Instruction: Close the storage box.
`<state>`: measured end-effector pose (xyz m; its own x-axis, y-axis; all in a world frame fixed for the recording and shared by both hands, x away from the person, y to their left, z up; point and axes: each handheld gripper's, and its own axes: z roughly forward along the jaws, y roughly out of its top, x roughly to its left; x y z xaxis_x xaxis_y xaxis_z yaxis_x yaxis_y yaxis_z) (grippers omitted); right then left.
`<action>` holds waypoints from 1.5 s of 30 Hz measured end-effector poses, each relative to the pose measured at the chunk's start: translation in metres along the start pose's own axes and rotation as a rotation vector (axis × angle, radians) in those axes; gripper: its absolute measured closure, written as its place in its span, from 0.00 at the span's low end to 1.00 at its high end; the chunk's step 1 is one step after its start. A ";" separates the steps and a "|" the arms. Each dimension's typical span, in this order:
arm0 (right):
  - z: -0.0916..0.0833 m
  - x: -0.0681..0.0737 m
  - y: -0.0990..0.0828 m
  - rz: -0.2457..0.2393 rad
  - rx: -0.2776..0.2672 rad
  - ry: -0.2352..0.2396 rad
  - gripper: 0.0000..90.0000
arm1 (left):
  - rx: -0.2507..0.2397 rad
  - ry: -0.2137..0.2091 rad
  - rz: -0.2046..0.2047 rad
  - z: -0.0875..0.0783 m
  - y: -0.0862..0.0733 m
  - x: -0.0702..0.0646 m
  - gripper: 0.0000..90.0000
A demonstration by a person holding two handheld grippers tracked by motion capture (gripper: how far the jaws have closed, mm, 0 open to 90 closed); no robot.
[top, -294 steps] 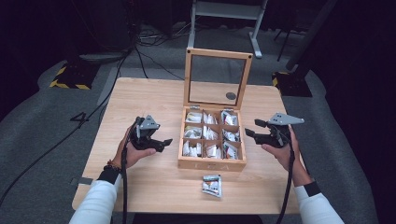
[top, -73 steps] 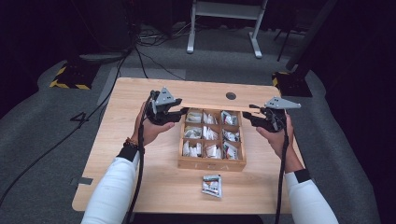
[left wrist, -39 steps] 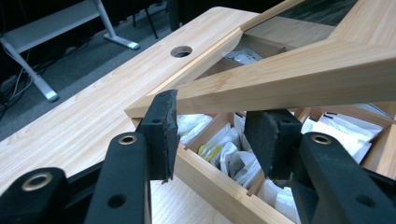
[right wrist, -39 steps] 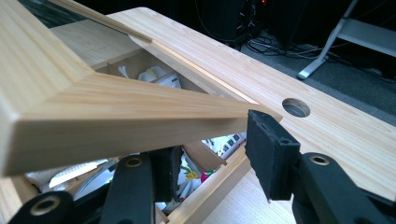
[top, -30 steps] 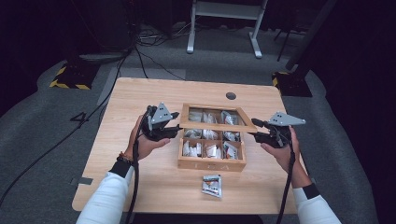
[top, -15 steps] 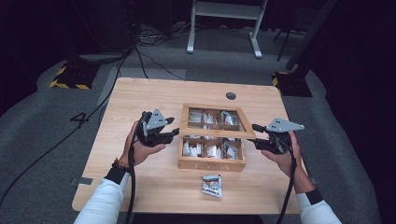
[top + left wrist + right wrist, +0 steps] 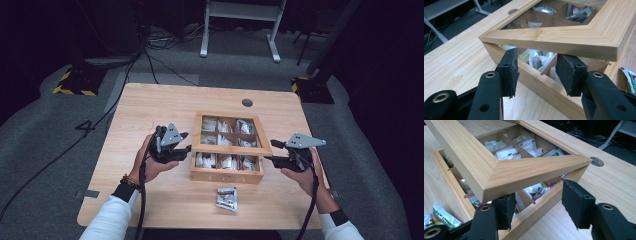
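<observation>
- The wooden box [image 7: 227,150] sits near the middle of the table [image 7: 150,107]; its glazed lid [image 7: 231,136] hangs partly lowered, its front edge raised off the box rim
- The left gripper [image 7: 184,148] sits at the box's left side, under the lid's corner; its pads [image 7: 510,71] stand apart, pinching nothing
- The right gripper [image 7: 267,159] is at the box's right side; its jaws have just been opening, with nothing pressed between
- Sachets [image 7: 506,153] fill the box's compartments; one loose sachet [image 7: 226,198] lies just in front of the box
</observation>
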<state>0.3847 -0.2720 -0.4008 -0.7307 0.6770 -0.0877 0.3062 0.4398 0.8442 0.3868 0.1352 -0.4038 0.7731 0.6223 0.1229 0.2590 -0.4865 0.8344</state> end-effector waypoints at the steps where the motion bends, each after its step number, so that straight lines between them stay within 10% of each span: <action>1: 0.000 0.000 -0.001 0.000 -0.002 -0.003 0.48 | 0.002 -0.002 0.002 0.000 0.000 0.000 0.59; 20: -0.003 0.011 -0.016 -0.027 0.042 0.019 0.51 | 0.067 0.018 0.051 0.002 -0.009 -0.013 0.58; 28: -0.003 0.020 -0.017 -0.044 0.053 0.102 0.48 | 0.105 0.015 0.064 -0.001 -0.015 -0.016 0.56; 45: 0.007 0.025 -0.031 0.023 0.109 0.151 0.46 | 0.121 -0.107 0.043 -0.002 -0.028 -0.029 0.42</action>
<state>0.3615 -0.2648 -0.4324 -0.8034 0.5951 0.0180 0.3820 0.4921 0.7822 0.3561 0.1319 -0.4299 0.8403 0.5340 0.0937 0.2876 -0.5855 0.7579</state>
